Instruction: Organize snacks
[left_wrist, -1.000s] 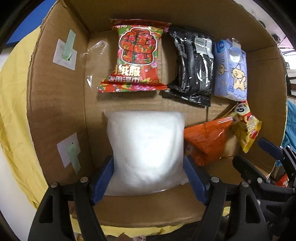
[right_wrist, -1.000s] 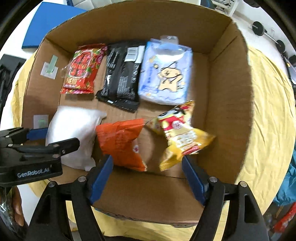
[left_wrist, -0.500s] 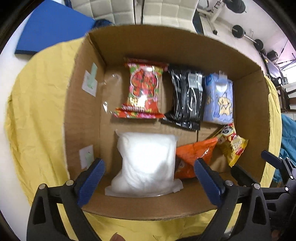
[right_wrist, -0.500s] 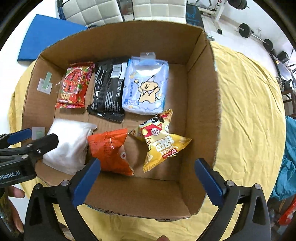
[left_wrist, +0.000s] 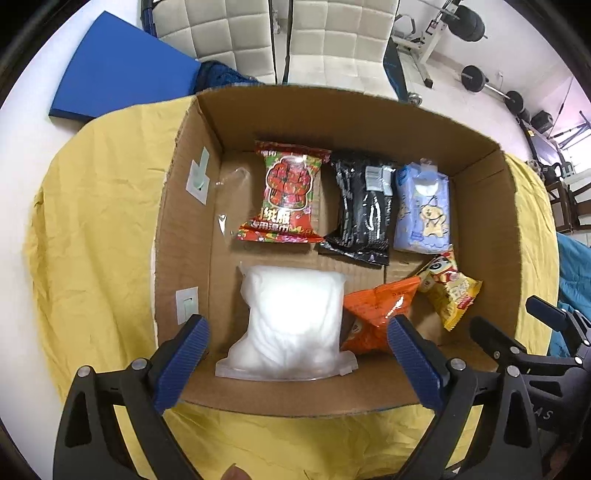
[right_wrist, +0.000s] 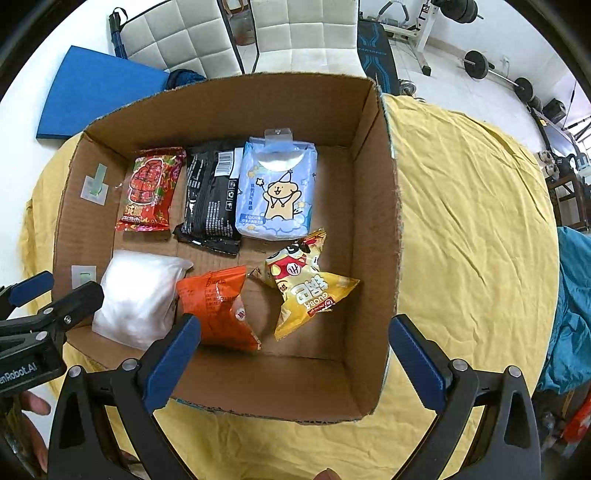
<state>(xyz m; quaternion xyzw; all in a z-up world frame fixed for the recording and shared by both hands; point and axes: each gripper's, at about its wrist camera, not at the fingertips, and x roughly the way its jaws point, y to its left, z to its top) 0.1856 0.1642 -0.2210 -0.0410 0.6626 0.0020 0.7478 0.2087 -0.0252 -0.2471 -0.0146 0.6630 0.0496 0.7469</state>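
Nearest: left gripper (left_wrist: 295, 345) and right gripper (right_wrist: 293, 345), both pointing down over a cardboard box (right_wrist: 376, 236), jaws spread wide, nothing betw. them. The box sits on a wrinkled yellow cloth (right_wrist: 472, 229) covering the table.

Box floor, near row, l. to r.: white pouch (left_wrist: 293, 319), orange snack bag (right_wrist: 218, 306), yellow snack bag (right_wrist: 306, 291) lying tilted, its top corner touching the row behind.

Far row: red printed pack (left_wrist: 288, 195), black pack (left_wrist: 364, 210), light-blue pack w/ cartoon animal (right_wrist: 277, 192), side by side.

Left inner wall: two pale stickers (left_wrist: 197, 181). Right third of the box floor is bare cardboard.

Beyond the table: blue mat (left_wrist: 122, 77) on a white floor, two pale quilted chairs (left_wrist: 280, 40), and weight equipment w/ barbell (left_wrist: 491, 86) at far right.
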